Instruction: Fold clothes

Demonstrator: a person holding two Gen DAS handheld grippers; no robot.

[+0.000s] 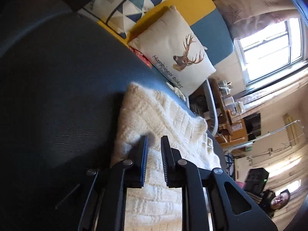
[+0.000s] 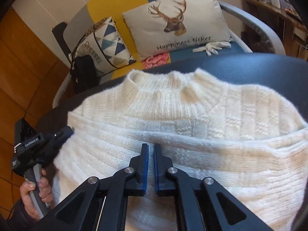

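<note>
At the far left of the right wrist view we see our left hand wrapped around the handle of the left gripper, whose tip touches the left edge of the cream knitted sweater. We cannot tell from this side view whether its pads press on the knit. In the left wrist view the left gripper shows a narrow gap between its fingers, and the sweater lies under and ahead of them with nothing pinched between the pads that we can see.

Moving toward the middle, the sweater lies on the dark counter, its ribbed collar pointing away from us toward the sofa, and the lower part is folded up over the chest so that a thick folded edge runs across the garment from left to right. Our right gripper hangs over that folded part, just short of the folded edge, pointing toward the collar. Its fingers stand nearly together with only a thin slit between the blue pads, and no fabric shows in that slit.

Further right, the sweater spreads out toward the right edge of the view. Beyond the counter, a deer cushion leans on the sofa, with a white glove lying just beside its lower right corner.
</note>
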